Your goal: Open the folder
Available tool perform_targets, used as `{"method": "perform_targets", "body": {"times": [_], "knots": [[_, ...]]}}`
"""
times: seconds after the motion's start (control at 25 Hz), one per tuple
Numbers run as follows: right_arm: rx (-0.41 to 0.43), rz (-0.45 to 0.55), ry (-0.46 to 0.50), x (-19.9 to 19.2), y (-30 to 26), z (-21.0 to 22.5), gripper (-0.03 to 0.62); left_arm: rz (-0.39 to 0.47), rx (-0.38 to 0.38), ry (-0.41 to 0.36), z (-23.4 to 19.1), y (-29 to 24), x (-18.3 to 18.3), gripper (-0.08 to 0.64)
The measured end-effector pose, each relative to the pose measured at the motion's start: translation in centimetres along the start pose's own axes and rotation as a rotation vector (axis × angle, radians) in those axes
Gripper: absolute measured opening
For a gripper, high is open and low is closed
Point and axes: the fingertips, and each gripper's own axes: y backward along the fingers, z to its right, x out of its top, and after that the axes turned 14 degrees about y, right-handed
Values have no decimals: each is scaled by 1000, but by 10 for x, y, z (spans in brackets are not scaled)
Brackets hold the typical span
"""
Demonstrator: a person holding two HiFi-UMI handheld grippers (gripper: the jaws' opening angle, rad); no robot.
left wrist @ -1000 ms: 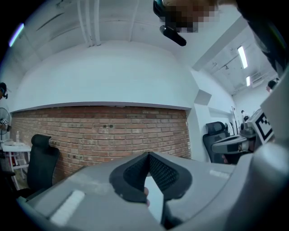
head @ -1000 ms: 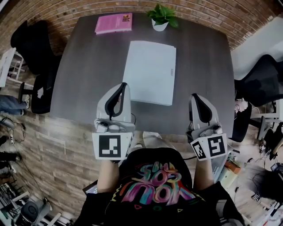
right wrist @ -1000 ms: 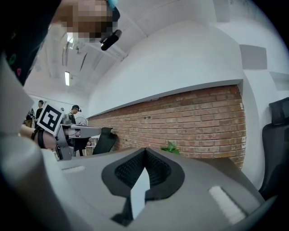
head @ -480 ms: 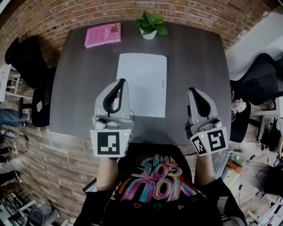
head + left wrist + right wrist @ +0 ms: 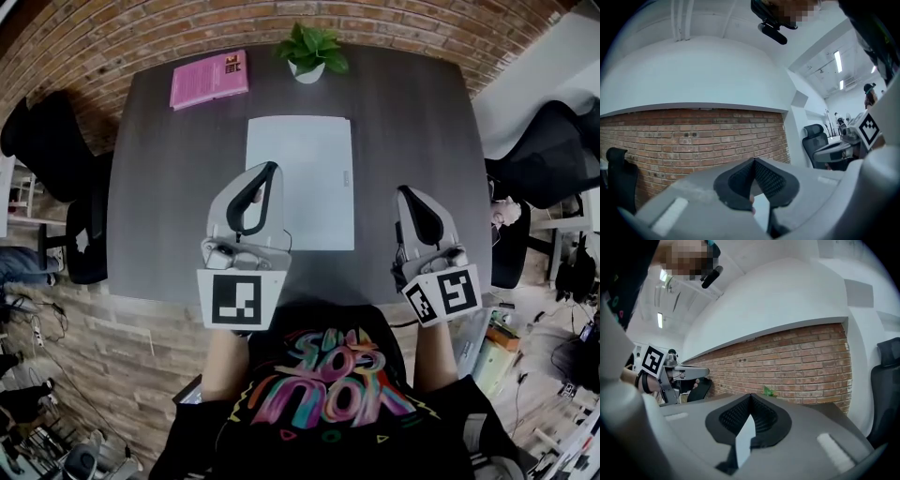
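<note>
A white folder lies flat and closed on the dark grey table, in the middle of it. My left gripper is held above the folder's near left part, pointing level toward the brick wall, jaws shut and empty. My right gripper hovers to the right of the folder over bare table, also shut with nothing in it. In the left gripper view the black pads meet; a sliver of the folder shows below them. The right gripper view shows closed pads and a slice of the folder.
A pink book lies at the table's far left corner. A small potted plant stands at the far edge in the middle. Black office chairs stand right and left of the table. A brick wall lies ahead.
Both grippers have moved forward over the table, the left one now above the folder's near left part. The head view has shifted, so the table sits squarer in the frame.
</note>
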Motion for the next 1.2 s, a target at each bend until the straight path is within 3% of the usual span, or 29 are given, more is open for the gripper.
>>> {"method": "perform_targets", "body": {"times": [0.32,0.56,1.04,1.2], "knots": [[-6,-26,-69,-22,-5,1,0,-51,-36,8,1,-11,-19,2],[8,-99,-131,-55,-14,-3,1,-102,-43,22,0,-16,-42,2],[149,-287,-363,-152,-28,-32,120,-198,-62,28,9,-18,-88,2],[178,-329,-413,-178,-32,-41,123,-225,-65,38,12,-18,-100,2]]}}
